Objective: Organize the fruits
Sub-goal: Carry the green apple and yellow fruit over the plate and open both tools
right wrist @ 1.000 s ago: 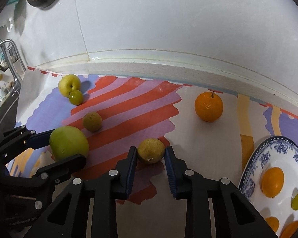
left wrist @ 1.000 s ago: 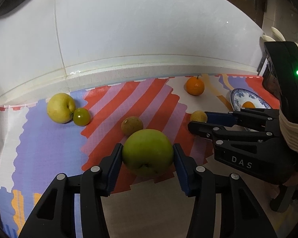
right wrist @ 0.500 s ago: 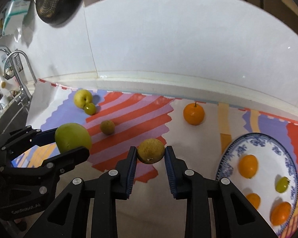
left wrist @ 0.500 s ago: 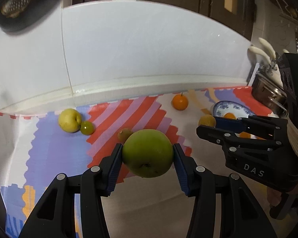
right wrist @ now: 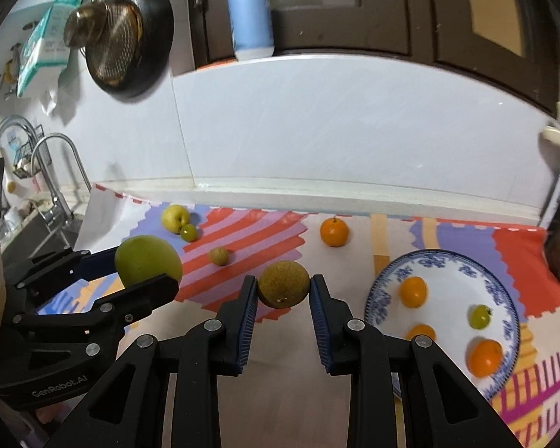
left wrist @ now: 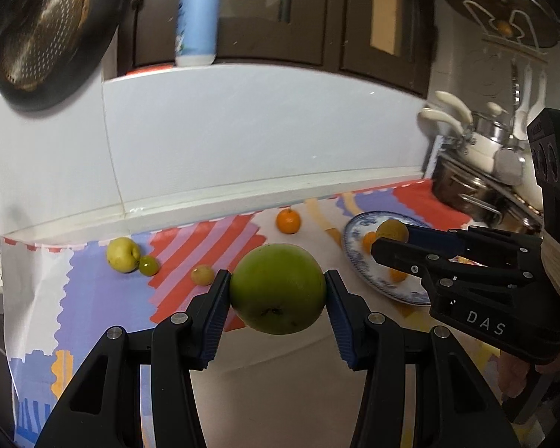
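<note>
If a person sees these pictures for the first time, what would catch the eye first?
Most striking is the big green apple clamped in the left hand-held gripper, held above the colourful mat. Next is the brownish round fruit gripped by the right hand-held gripper. To the right, a blue-patterned plate on the mat already holds several small fruits.

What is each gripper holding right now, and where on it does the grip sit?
The left gripper clamps the large green apple across its widest sides. The right gripper clamps the small brownish-yellow round fruit across its sides.
</note>
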Tool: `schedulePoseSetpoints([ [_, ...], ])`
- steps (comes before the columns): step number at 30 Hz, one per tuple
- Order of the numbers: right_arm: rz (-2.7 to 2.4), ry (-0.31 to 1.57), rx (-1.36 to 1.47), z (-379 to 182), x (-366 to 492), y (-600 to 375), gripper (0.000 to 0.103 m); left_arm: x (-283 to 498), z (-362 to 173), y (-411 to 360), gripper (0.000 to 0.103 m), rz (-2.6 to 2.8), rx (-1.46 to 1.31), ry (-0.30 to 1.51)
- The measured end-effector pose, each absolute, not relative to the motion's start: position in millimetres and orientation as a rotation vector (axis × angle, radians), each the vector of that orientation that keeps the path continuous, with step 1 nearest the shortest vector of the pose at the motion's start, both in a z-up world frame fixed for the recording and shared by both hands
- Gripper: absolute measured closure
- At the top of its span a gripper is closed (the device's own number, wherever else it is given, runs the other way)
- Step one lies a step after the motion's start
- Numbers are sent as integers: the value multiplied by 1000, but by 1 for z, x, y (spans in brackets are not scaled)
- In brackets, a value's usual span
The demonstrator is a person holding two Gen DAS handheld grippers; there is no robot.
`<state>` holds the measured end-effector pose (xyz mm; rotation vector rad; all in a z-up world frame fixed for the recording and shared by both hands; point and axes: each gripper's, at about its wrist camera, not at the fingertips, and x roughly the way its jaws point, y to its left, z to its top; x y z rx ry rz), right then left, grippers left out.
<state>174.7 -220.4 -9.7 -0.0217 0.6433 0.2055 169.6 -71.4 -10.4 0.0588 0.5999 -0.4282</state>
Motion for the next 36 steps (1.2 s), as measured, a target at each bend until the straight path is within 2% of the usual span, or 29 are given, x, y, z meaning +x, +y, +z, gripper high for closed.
schedulePoseSetpoints([
  [19,67,522,25,34,101,-274,74,127,36,-133,53,-555,86,477],
  [36,-23,512,40,40,107,-342,74,149,40,-209,54,-624,145,469],
])
